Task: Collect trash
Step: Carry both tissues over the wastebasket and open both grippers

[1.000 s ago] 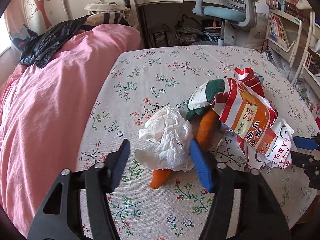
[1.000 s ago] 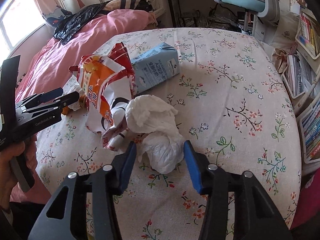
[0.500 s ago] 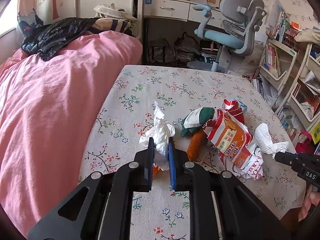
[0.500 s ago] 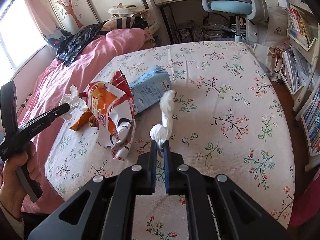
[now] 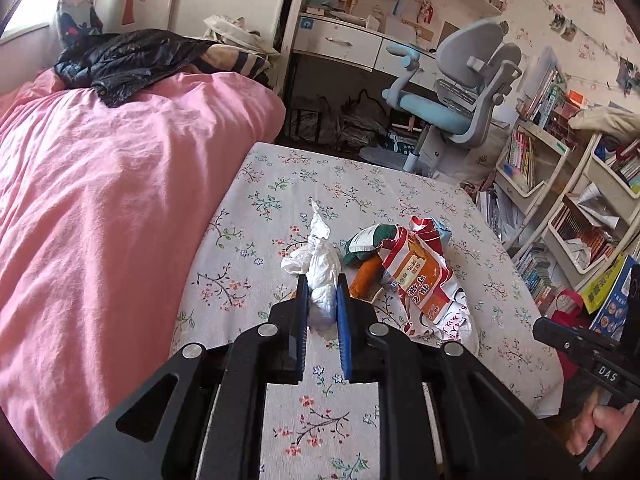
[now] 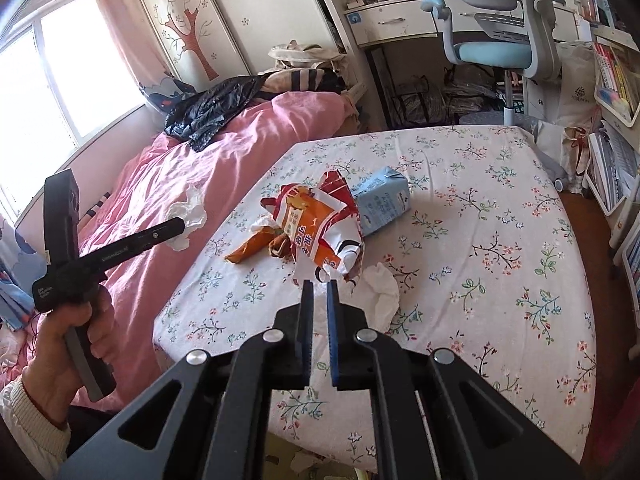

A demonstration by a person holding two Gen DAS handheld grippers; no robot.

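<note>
My left gripper (image 5: 322,294): jaws clamped on a crumpled white tissue (image 5: 320,264), lifted above the floral tablecloth (image 5: 280,200). My right gripper (image 6: 318,300): jaws narrow, nearly together, pinching a second white tissue (image 6: 382,286) that bulges out to the right of the fingers.

Beyond the fingers, on the cloth: torn red-and-orange snack bag (image 6: 316,224); orange wrapper (image 6: 252,246) beside it; green-and-white packet (image 5: 362,242) behind; pale blue carton (image 6: 380,200) lying on its side against the bag.

Left of the table: pink bedding (image 5: 100,200), black jacket (image 5: 128,60) on top. Far side: blue-and-grey desk chair (image 5: 460,96), white desk (image 5: 340,40), bookshelves (image 5: 568,184).
</note>
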